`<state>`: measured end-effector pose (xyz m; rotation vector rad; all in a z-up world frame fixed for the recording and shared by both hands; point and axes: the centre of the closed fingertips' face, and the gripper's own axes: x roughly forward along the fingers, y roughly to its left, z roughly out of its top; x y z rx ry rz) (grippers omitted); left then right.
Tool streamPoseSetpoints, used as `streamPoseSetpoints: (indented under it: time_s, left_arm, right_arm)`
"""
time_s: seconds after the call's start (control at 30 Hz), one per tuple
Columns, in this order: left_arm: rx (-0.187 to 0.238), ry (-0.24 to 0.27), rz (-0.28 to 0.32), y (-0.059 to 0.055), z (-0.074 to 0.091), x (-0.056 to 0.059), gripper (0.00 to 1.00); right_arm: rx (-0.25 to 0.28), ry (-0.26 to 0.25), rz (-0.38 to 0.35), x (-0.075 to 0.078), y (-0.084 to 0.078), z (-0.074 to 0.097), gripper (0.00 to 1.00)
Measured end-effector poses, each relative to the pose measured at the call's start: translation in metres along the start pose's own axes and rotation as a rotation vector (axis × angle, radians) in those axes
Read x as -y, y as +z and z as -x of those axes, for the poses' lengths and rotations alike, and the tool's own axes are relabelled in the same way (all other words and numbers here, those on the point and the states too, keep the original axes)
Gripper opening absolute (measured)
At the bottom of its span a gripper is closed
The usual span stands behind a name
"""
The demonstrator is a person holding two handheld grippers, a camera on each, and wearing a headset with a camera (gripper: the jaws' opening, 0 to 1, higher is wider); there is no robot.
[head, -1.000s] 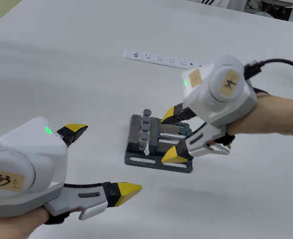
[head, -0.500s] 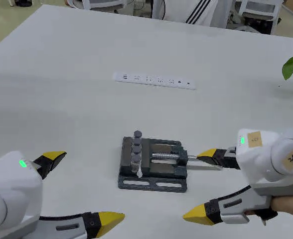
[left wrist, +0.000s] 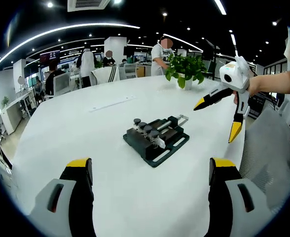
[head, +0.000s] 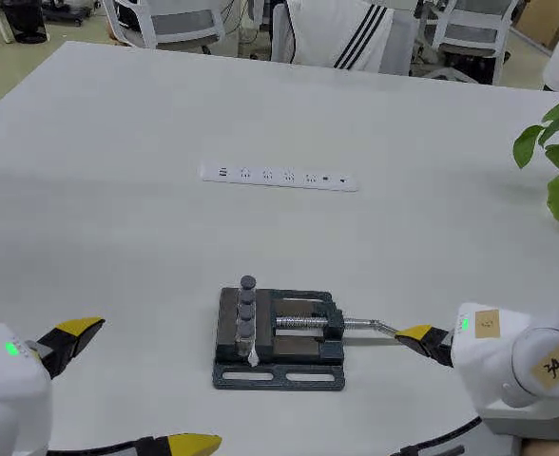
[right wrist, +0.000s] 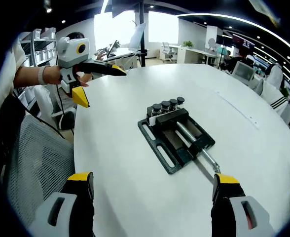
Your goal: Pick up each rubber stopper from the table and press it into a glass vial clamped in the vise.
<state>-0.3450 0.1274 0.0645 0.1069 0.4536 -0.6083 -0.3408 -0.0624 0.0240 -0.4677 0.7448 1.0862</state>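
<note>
A dark vise (head: 278,340) sits on the white table, holding a row of several glass vials (head: 247,318) with dark stoppers in their mouths. My left gripper (head: 135,385) is open near the table's front left, well away from the vise and holding nothing. At the front right my right gripper (head: 420,391) is open and empty, its upper tip close to the end of the vise screw. The left gripper view has the vise (left wrist: 157,138), the vials (left wrist: 146,127) and the right gripper (left wrist: 216,119) ahead of my left gripper (left wrist: 150,168). The right gripper view shows the vise (right wrist: 177,133), the vials (right wrist: 167,105) and the left gripper (right wrist: 100,85) beyond my right gripper (right wrist: 154,178).
A white power strip (head: 278,177) lies beyond the vise. A leafy plant (head: 555,161) stands at the right edge. Office chairs (head: 165,19) line the far side. A mesh chair (right wrist: 31,163) is by the near edge, and people stand in the background.
The right gripper has drawn back from over the vise to the near right. The left gripper has pulled back toward the near edge. The head camera has tilted up. Both grippers stay open.
</note>
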Motion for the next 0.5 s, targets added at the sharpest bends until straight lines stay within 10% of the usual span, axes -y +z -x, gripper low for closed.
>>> streamPoseSetpoints:
  time_s: [0.5]
  left_arm:
    - [-0.02, -0.004, -0.016, -0.0023, -0.0011, -0.0039, 0.98]
  right_arm:
    - [0.028, -0.007, -0.041, -0.0045, 0.0005, -0.0048, 0.99]
